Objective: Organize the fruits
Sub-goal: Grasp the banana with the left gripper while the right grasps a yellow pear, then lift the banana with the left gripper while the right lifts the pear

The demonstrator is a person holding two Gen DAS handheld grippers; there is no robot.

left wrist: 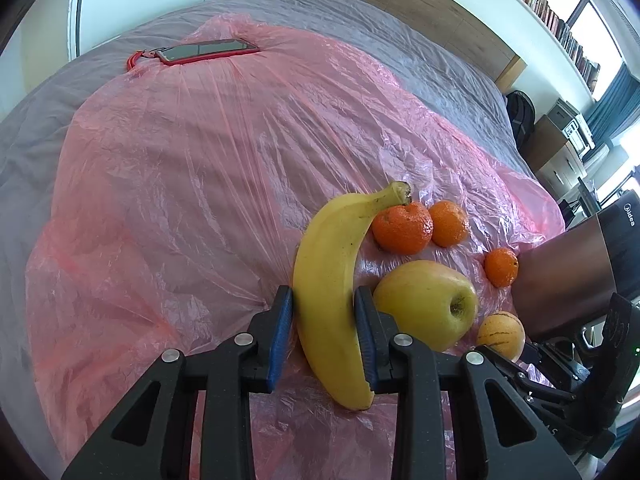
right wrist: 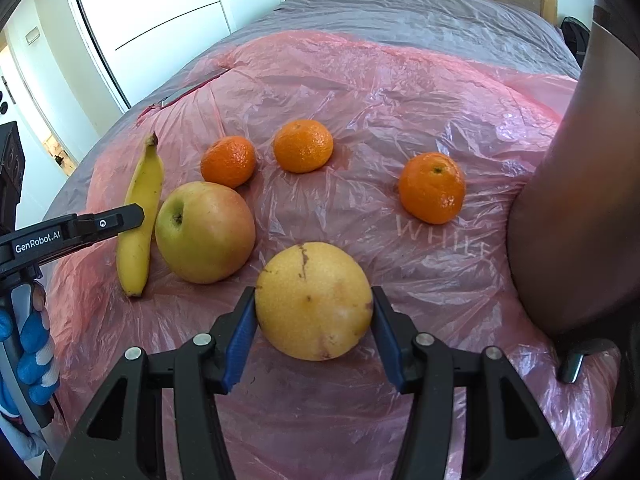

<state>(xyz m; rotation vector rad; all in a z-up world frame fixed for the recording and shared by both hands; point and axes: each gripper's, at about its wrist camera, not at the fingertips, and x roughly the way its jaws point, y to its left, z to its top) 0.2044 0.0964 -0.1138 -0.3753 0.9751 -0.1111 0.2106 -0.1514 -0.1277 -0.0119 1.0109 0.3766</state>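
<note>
- Left wrist view: the left gripper (left wrist: 324,312) straddles the banana (left wrist: 328,280), one blue pad on each flank of its lower half. Both pads appear to touch the peel, so the grip reads as closed on the banana, which rests on the pink plastic sheet (left wrist: 180,200).
- Left wrist view: the apple (left wrist: 426,304) lies just beside the banana on its right. Two mandarins (left wrist: 402,228) sit near the banana's stem end, and a third mandarin (left wrist: 501,267) lies apart, close to a brown cylinder (left wrist: 560,276). A phone (left wrist: 208,50) rests at the far edge of the sheet.
- Handling, banana: light but soft and easily bruised. Hold it across the thick middle with modest squeeze; the curved body is likely to pivot if held near a tip.
- Right wrist view: the right gripper (right wrist: 314,320) brackets the round yellow fruit (right wrist: 314,300). The pads stand at its widest sides, touching or very nearly so; whether they press cannot be told.
- Right wrist view: the fruit sits on the sheet, nearest the camera, with the apple (right wrist: 205,232) to its left and the mandarins beyond.
- Handling, yellow fruit: firm, fairly heavy and smooth-skinned. Grip at the equator; off-centre contact would probably let it roll out. The sheet looks slippery and crinkled.
</note>
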